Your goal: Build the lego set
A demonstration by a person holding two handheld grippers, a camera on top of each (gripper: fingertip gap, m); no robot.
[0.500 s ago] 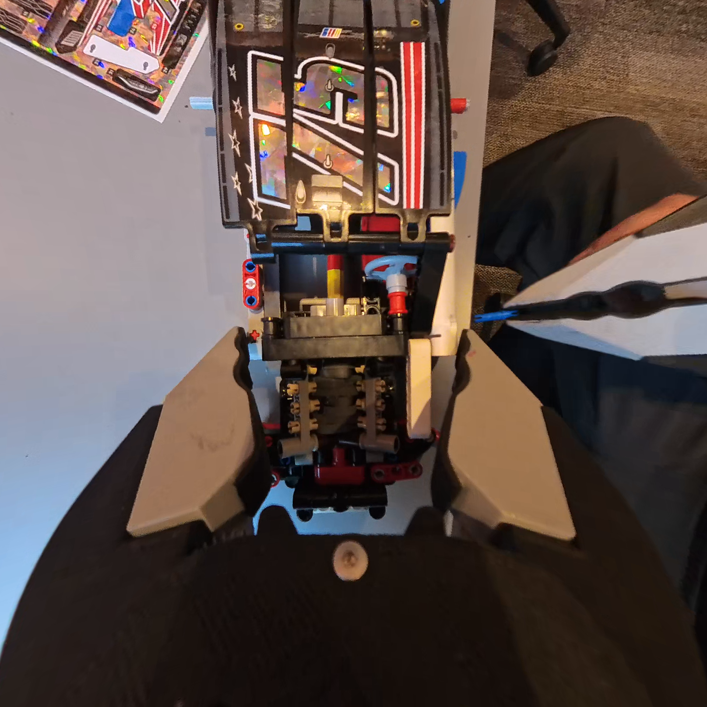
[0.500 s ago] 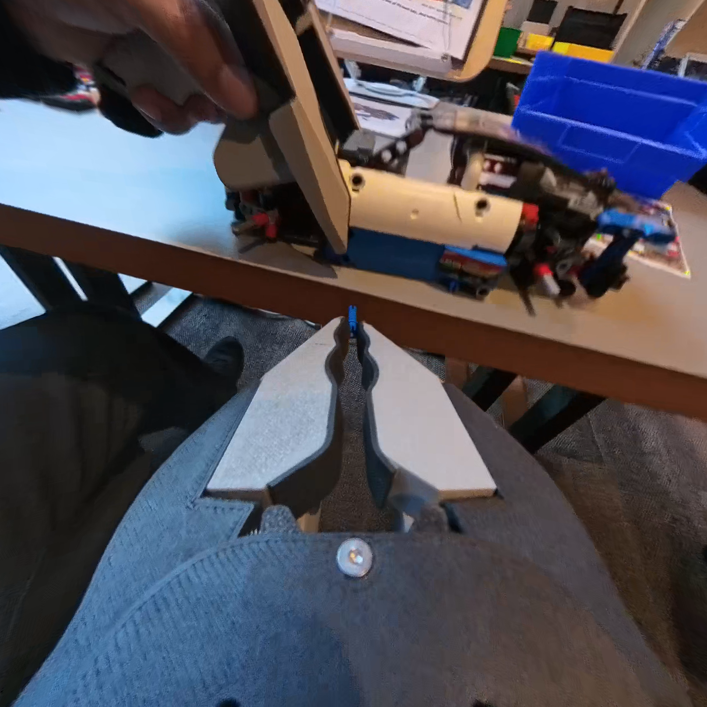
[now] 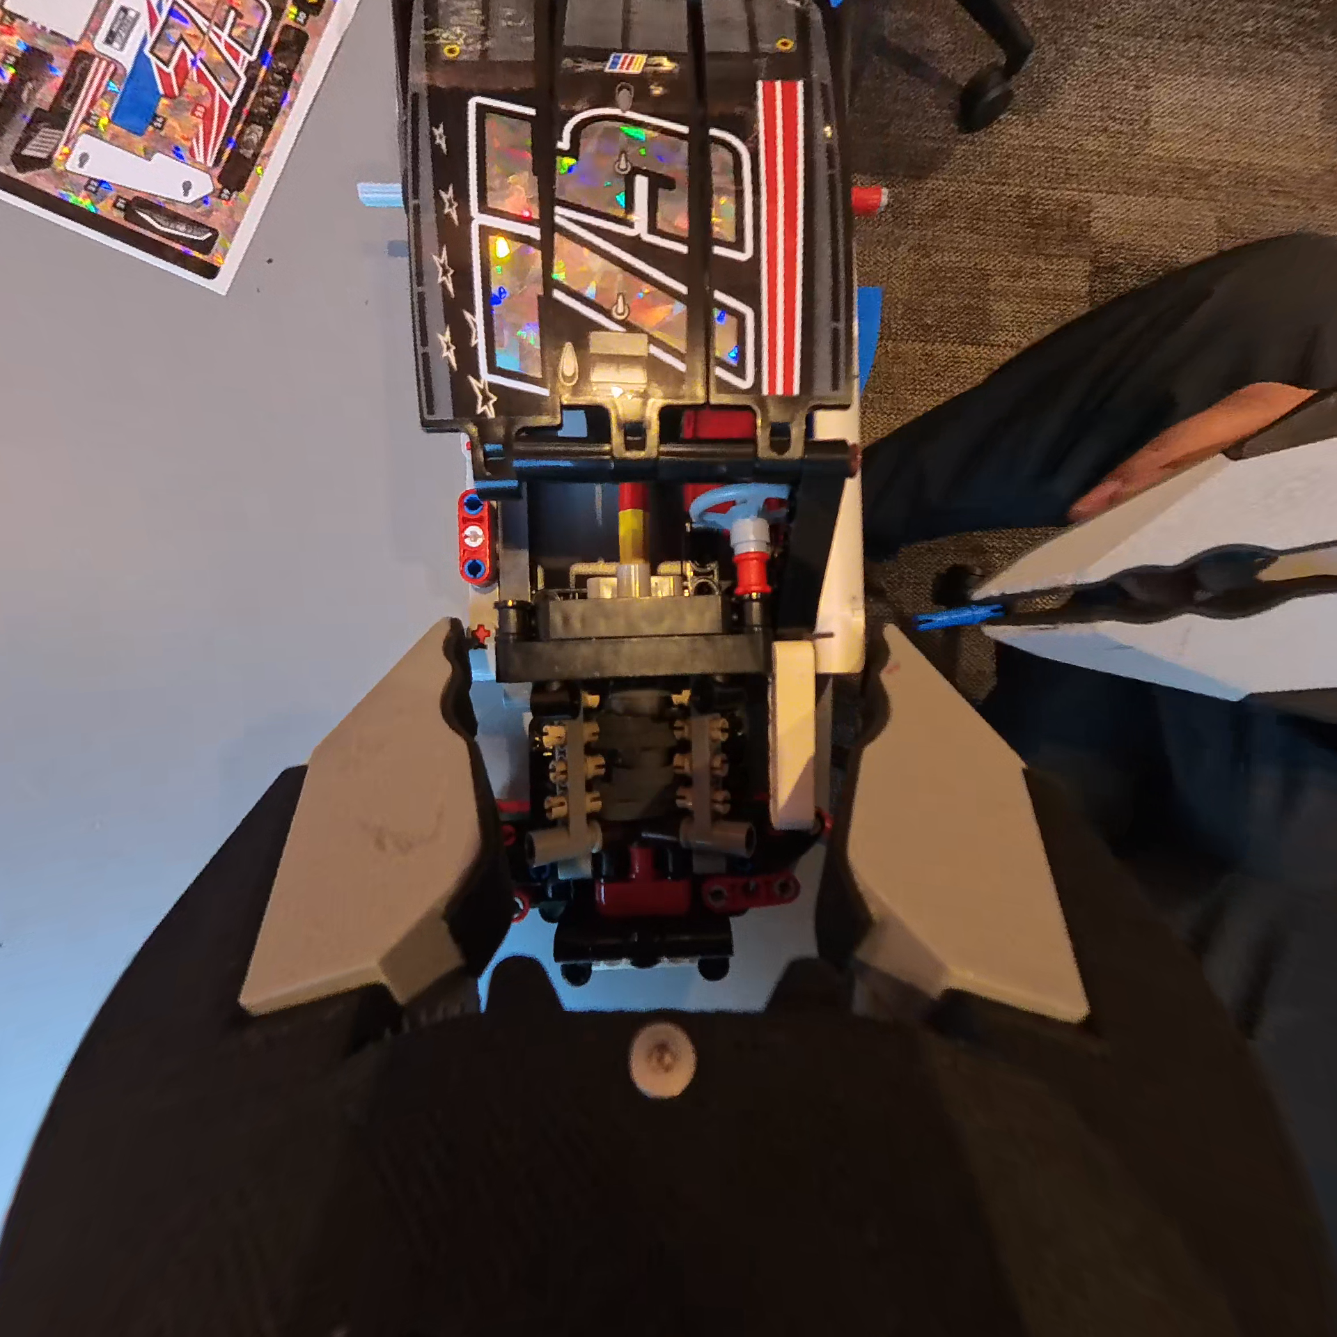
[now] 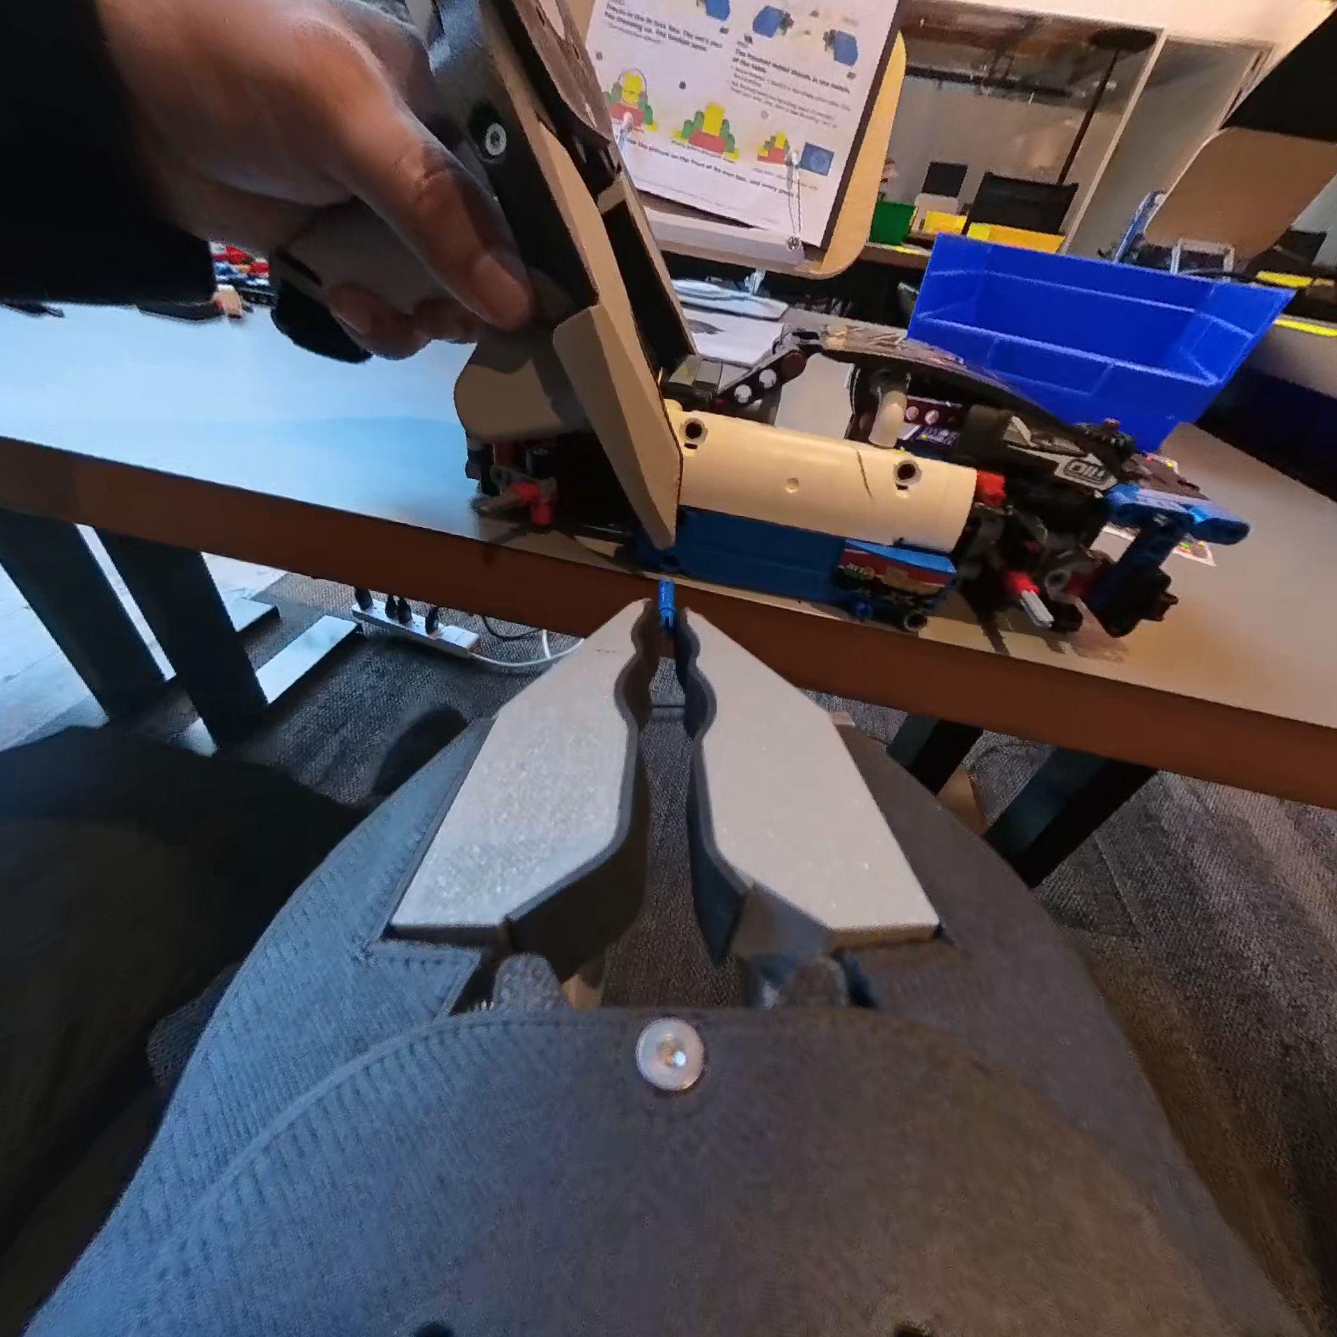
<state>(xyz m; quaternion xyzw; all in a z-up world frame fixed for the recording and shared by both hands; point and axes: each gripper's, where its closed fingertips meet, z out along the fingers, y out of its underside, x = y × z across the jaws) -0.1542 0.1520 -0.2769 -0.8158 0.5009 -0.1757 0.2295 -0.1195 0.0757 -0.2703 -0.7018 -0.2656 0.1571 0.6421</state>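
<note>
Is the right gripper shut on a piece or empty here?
Shut on a piece: the right gripper pinches a small blue pin at its tips, below the table edge, short of the lego car.

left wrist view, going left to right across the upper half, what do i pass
Shiny holographic sticker sheet → small red beam with blue pins → black lego car roof panel with the big foil number → thin blue lego pin → right tongs pinching that pin.

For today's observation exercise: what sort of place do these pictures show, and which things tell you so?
Probably an office or lab workroom: a desk on carpet, a blue parts bin, and an office chair's caster.
</note>
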